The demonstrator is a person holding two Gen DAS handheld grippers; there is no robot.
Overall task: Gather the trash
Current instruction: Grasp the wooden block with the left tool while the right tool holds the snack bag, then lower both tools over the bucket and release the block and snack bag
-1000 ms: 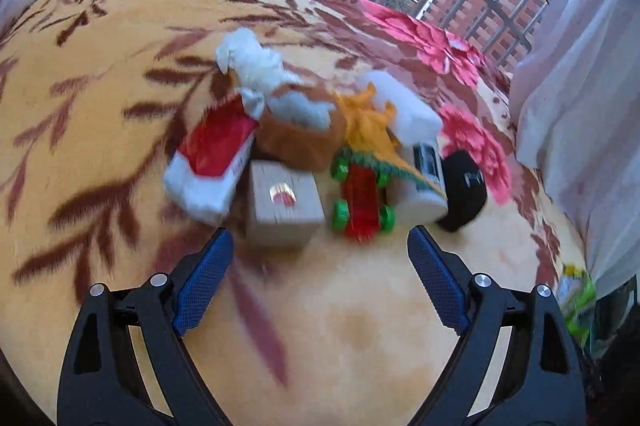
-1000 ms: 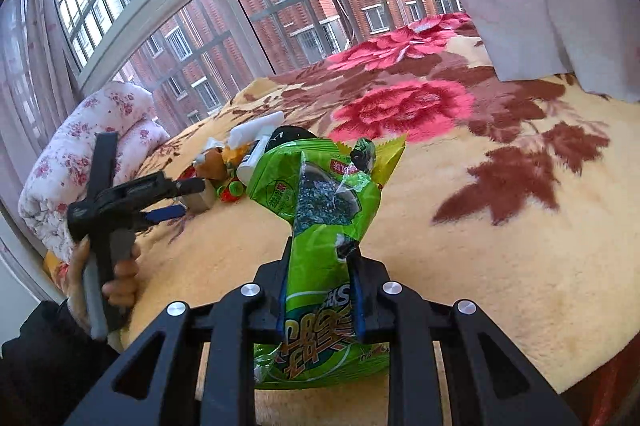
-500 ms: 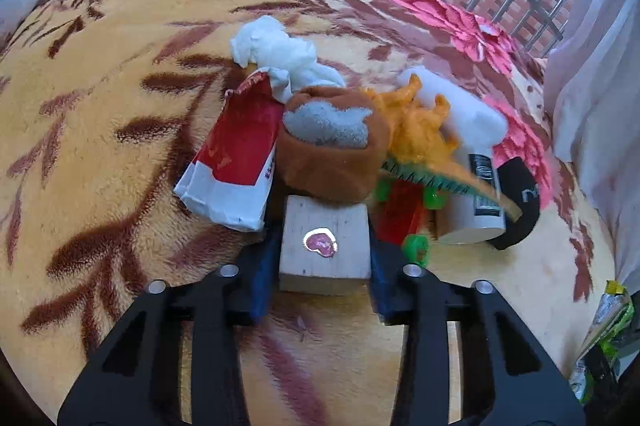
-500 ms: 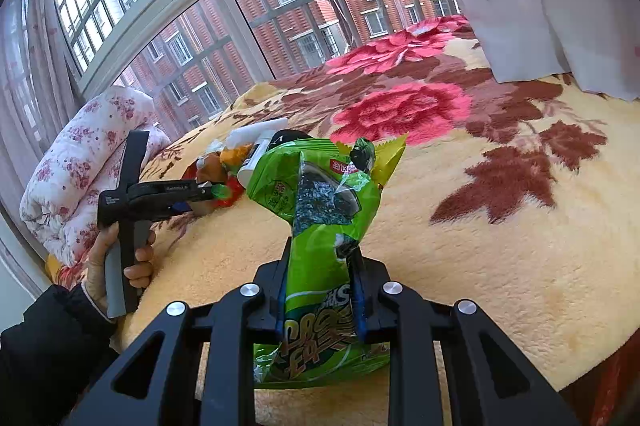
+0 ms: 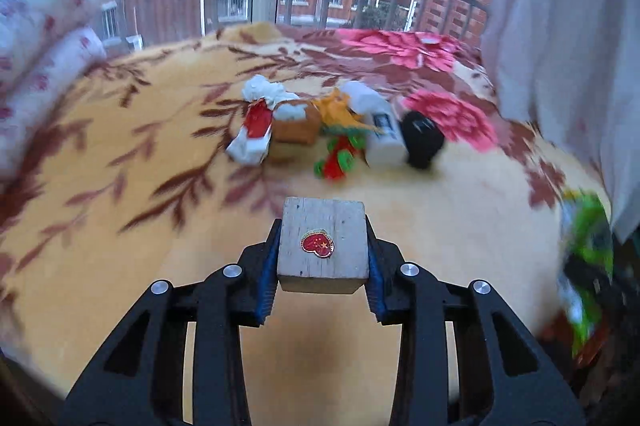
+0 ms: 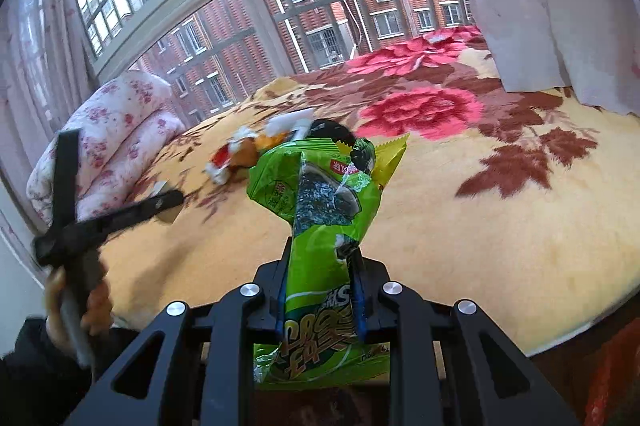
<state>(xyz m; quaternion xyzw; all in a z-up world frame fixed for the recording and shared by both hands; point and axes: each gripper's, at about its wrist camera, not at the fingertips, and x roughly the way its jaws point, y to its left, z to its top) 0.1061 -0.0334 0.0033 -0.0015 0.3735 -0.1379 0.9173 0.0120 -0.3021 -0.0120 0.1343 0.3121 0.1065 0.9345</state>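
Observation:
My left gripper (image 5: 322,254) is shut on a grey wooden block (image 5: 323,243) with a red heart sticker and holds it above the blanket, back from the pile. My right gripper (image 6: 320,290) is shut on a green snack wrapper (image 6: 320,210), held upright above the bed's near edge. The pile on the blanket holds a red-and-white packet (image 5: 253,130), crumpled white tissue (image 5: 262,90), a brown plush toy (image 5: 297,124), a red toy car with green wheels (image 5: 338,160), a white bottle (image 5: 380,126) and a black object (image 5: 422,138). The left gripper also shows in the right wrist view (image 6: 168,200).
A yellow blanket with brown leaves and pink flowers (image 5: 120,226) covers the bed. A rolled floral quilt (image 6: 108,146) lies at the left by the window. A white curtain (image 5: 560,26) hangs at the right. The green wrapper shows blurred at the bed's right edge (image 5: 588,246).
My left gripper closed on the wooden block, lifted it and pulled back from the pile. My right gripper has kept hold of the green wrapper, nearly still.

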